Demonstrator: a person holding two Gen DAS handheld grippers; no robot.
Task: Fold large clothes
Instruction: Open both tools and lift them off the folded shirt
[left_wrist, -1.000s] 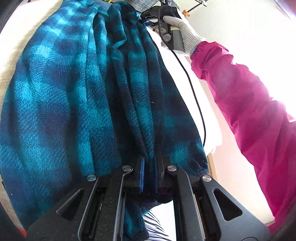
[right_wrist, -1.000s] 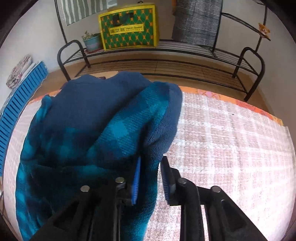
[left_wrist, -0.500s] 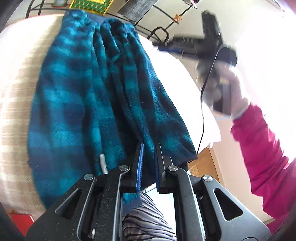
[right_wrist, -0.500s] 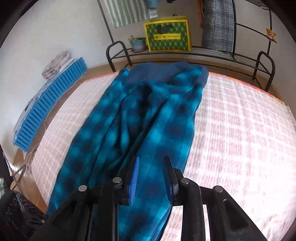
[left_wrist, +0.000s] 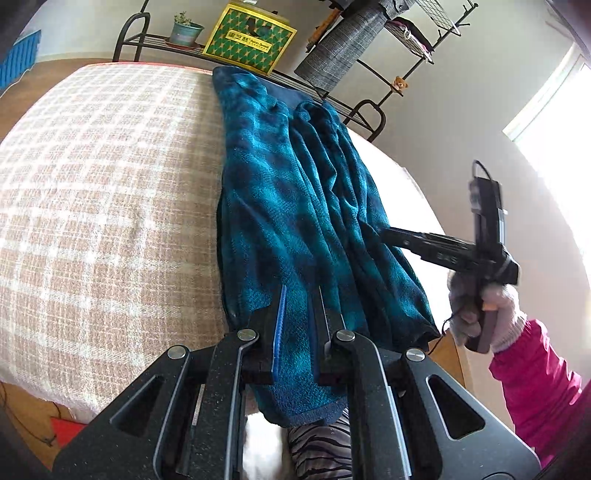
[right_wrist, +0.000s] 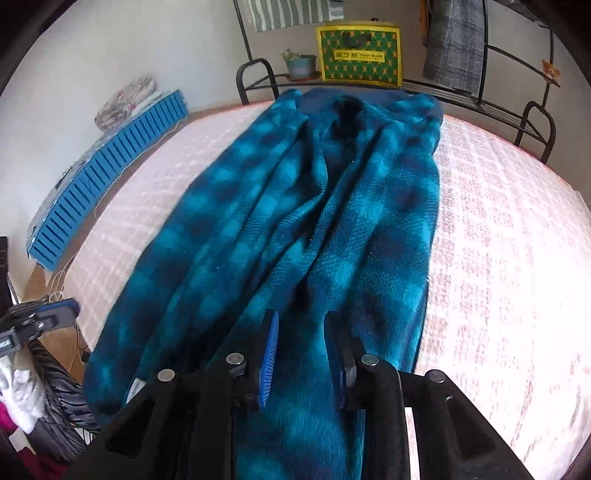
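Fleece garment (left_wrist: 295, 206) stretched lengthwise along the bed (left_wrist: 92, 206), gripped at its near hem for the next fold.
Blue plaid cloth lies in long pleats from the bed's far edge by the rack (left_wrist: 354, 99) to the near edge, likely pulled straight so it folds evenly. Left gripper (left_wrist: 299, 314) has its fingers pinched narrow on the hem; right gripper (right_wrist: 303, 339) has its fingers closed on a thicker bunch of hem beside it. A second ago the right one held the garment's far end; it has since come back to this near hem.
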